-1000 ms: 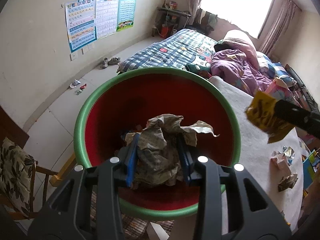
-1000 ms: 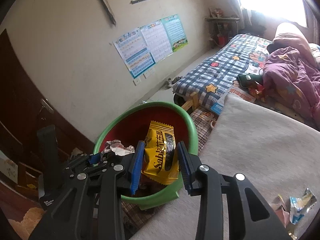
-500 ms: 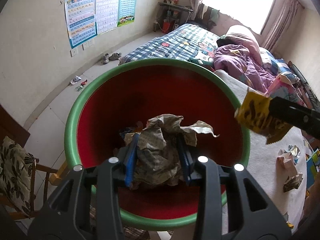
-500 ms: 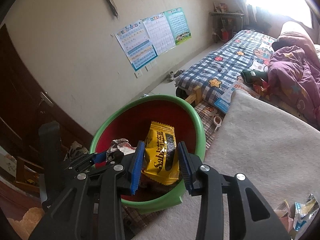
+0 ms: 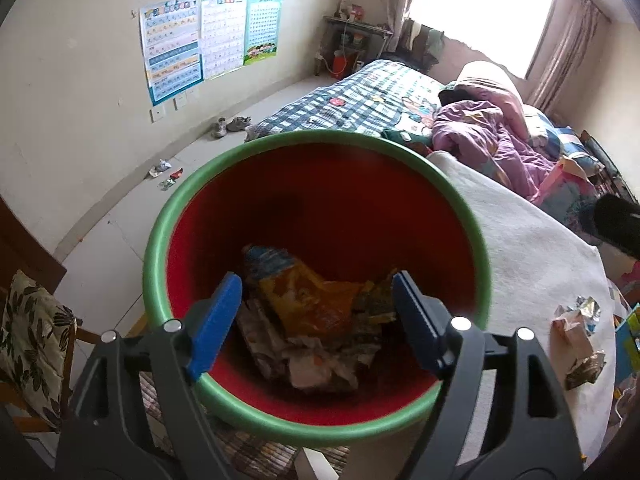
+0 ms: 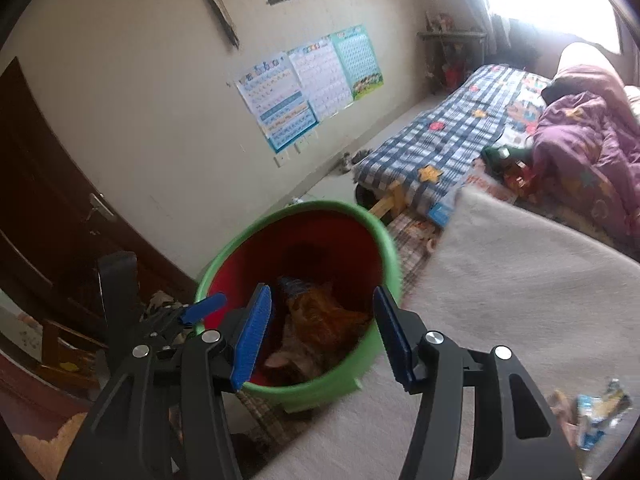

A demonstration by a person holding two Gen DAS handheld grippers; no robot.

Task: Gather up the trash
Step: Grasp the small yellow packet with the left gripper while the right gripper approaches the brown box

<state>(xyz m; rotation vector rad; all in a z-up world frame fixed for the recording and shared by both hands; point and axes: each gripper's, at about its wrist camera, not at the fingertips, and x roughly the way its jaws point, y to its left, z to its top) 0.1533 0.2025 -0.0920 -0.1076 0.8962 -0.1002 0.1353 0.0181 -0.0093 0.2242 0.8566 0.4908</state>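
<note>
- Now left gripper [image 5: 316,312] over the bin [image 5: 168,216], jaws opening, nothing between the pads; crumpled paper [image 5: 316,364] lies at the bin's bottom.
- Right gripper [image 6: 322,334] above the bin's near rim, jaws opening, empty; yellow snack wrapper [image 6: 324,320] lies inside the bin on other trash.
- Bin: red inside, green rim, just beside the left edge of the white-covered table [image 6: 520,280].
- More wrappers [image 5: 576,332] left near the table's right edge.
- Bed [image 5: 360,96] and wall posters [image 5: 208,40] behind.
</note>
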